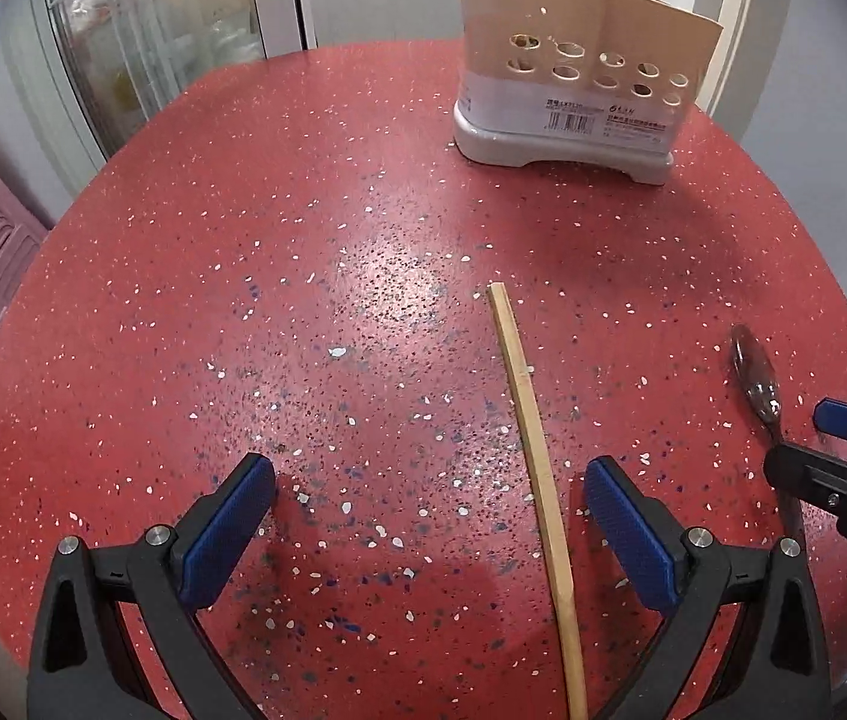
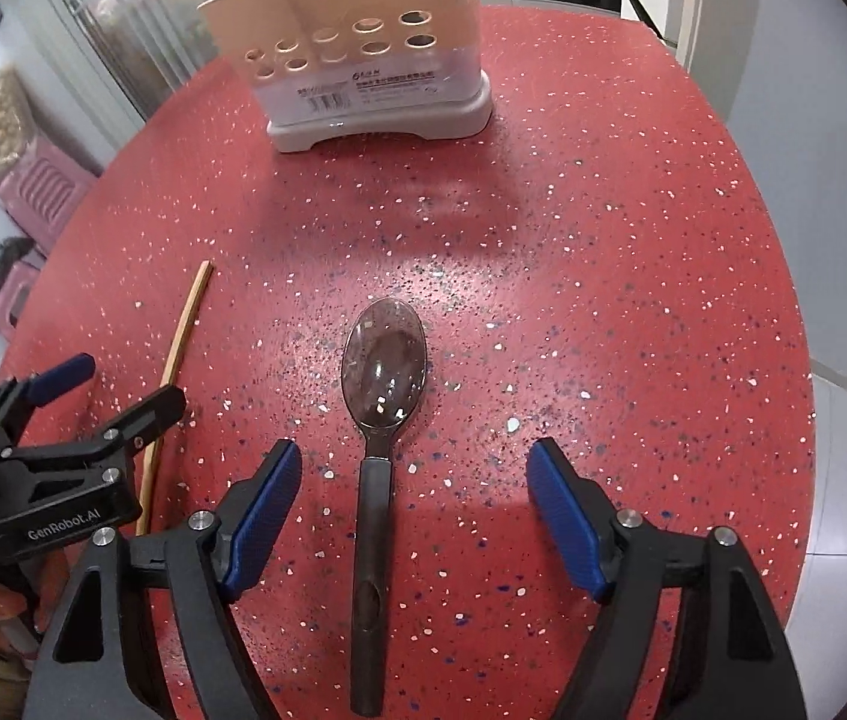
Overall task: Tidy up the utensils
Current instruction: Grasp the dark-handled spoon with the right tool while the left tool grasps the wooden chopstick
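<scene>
Both tongs stand spread, pinching nothing: the left gripper (image 1: 429, 516) straddles a single wooden chopstick (image 1: 534, 468), the right gripper (image 2: 414, 498) straddles the handle of a dark translucent spoon (image 2: 384, 372). Both utensils lie flat on the red speckled round table (image 1: 303, 240). At the table's far side stands a beige perforated utensil holder (image 1: 573, 60) on a grey base, well apart from chopstick and spoon.
</scene>
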{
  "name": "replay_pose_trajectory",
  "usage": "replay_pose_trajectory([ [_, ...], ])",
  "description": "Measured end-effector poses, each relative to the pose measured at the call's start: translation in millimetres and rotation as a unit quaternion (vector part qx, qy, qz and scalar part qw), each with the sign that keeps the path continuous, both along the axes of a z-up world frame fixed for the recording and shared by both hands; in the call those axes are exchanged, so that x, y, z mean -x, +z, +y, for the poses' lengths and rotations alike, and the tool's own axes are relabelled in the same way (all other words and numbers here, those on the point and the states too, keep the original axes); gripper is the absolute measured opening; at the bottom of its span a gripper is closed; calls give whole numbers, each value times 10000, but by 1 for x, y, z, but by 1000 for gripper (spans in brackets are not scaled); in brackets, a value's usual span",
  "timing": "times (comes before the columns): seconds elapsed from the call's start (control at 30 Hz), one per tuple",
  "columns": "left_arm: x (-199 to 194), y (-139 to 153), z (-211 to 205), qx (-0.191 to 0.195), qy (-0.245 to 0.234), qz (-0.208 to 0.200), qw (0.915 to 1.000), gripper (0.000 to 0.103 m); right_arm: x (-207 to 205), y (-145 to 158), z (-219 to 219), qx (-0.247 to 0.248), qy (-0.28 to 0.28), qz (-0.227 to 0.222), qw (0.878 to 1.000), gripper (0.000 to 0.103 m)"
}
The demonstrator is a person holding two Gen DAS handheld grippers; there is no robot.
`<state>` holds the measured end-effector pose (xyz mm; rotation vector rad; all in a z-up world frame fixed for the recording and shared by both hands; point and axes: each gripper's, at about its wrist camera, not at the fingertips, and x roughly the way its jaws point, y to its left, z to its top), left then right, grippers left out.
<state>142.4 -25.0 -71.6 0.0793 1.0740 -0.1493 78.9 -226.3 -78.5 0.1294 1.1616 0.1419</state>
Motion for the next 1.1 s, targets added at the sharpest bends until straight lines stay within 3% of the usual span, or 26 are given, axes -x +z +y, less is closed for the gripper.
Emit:
replay_pose_trajectory([
  [0.4,30,2,-2,-24,-14,30,10000,103,-11,-4,27,822,272,-28,9962,61],
  [0.6,31,5,-8,-17,-98,78,9999,103,-13,-3,26,822,343,-31,9960,48],
  [0.83,32,12,-23,6,-377,167,9991,103,-14,-1,26,800,466,27,9957,40],
  [0.97,32,17,-33,-33,-536,255,9982,97,-15,0,25,716,500,44,9962,16],
  [1.1,31,21,-41,-68,-727,370,9966,86,-14,0,20,571,469,20,9973,12],
])
